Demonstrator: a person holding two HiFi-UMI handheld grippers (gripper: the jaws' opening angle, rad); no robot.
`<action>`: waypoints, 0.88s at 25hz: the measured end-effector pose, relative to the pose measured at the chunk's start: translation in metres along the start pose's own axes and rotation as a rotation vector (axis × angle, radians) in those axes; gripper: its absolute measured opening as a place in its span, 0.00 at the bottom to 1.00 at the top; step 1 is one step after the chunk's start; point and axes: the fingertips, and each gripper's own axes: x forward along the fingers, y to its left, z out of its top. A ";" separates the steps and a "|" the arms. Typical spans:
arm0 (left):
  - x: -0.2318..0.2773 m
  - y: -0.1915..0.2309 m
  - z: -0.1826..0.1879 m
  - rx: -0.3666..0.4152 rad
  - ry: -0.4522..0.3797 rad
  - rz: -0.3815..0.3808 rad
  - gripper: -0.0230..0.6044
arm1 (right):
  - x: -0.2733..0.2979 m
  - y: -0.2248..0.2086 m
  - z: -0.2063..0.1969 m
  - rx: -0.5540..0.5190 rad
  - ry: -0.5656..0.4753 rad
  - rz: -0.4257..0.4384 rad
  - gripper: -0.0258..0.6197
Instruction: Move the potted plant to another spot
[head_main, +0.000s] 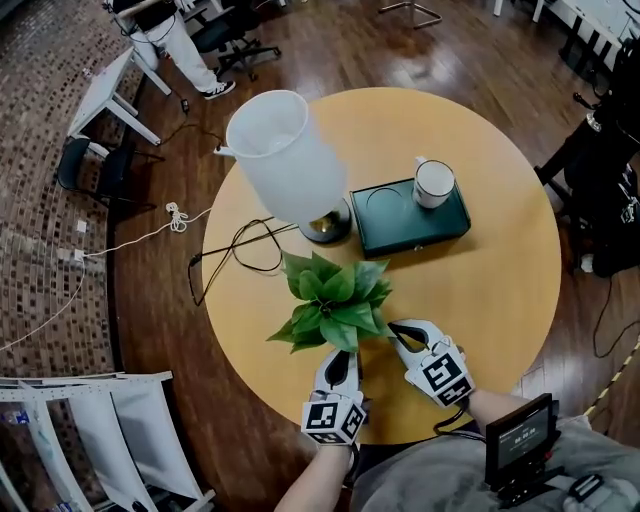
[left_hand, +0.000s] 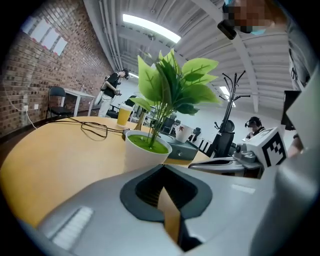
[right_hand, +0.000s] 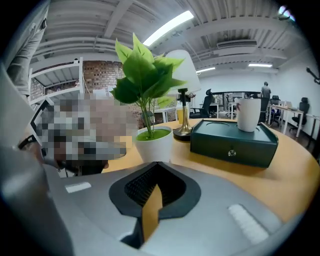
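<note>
1. Potted plant (head_main: 333, 300) stands in a white pot on the near-centre of the round table (head_main: 480, 290).
2. Left gripper (head_main: 342, 358) is on the plant's near side, jaws closed with nothing between them. The pot sits just ahead of the tips.
3. Right gripper (head_main: 396, 329) is at the plant's near right, jaws also closed and empty, tip at the edge of the leaves.
4. Lamp (head_main: 285, 160) stands just beyond the plant, on its far side.
5. Green box (head_main: 400, 225) is far right, with a mug (head_main: 434, 183) on top.
6. Black cable (head_main: 245, 245) loops across the table to the far left.
</note>
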 end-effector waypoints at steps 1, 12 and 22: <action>0.003 0.004 -0.003 -0.003 0.004 0.004 0.04 | 0.006 -0.001 -0.002 -0.001 0.003 0.005 0.05; 0.012 0.037 -0.017 -0.004 0.030 0.049 0.04 | 0.046 0.000 -0.007 -0.073 0.018 0.051 0.12; -0.001 0.066 -0.018 0.000 0.022 0.106 0.04 | 0.081 0.019 -0.009 -0.143 0.017 0.154 0.69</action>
